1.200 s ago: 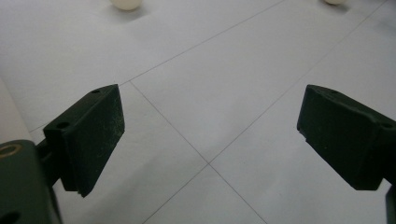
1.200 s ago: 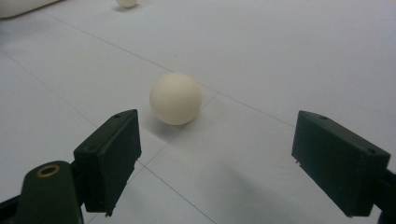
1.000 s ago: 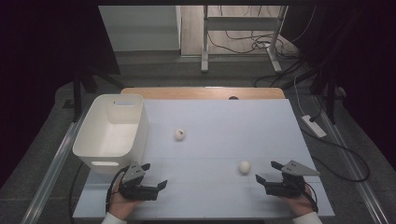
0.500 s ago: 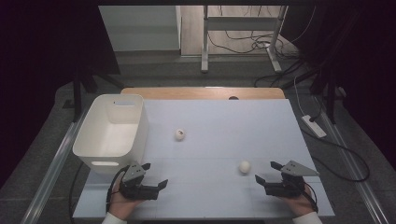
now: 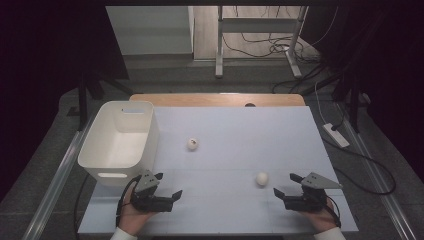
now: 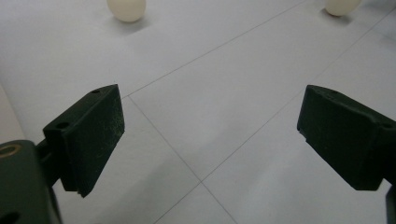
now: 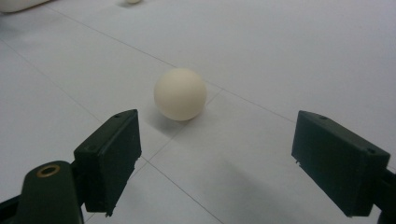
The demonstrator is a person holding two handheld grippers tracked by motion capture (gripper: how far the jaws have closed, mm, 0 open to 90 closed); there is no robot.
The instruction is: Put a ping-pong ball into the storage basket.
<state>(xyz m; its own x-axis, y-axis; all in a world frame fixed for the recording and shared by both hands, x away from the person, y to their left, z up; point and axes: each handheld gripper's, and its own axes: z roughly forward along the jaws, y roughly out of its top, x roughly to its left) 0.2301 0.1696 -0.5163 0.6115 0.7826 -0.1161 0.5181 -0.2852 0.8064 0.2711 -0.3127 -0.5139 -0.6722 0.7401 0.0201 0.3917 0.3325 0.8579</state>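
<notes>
High view: your right gripper (image 5: pixel 289 188) rests at the table's (image 5: pixel 240 135) 5 o'clock corner and your left gripper (image 5: pixel 167 189) at its 7 o'clock corner, each held in a hand at the near edge. The near ball (image 5: pixel 262 178) lies just beside the right gripper, at its 10 o'clock. The far ball (image 5: pixel 193 144) sits near the table's centre, well apart from both grippers. The white bin (image 5: pixel 121 141) stands along the table's 9 o'clock side, just beyond the left gripper.

Right gripper view: your jaws stand wide apart with nothing between them. The near ball (image 7: pixel 180 94) lies just ahead of the gap, toward the jaw at the left of this view, not touching it. The high view cannot resolve that spacing. A pale object at the upper left edge is too cropped to tell.

Left gripper view: your jaws are likewise spread, over bare table. Two balls show at the top edge, one at 11 o'clock (image 6: pixel 126 9) and one at 1 o'clock (image 6: pixel 342 6), both well ahead of the jaws.
</notes>
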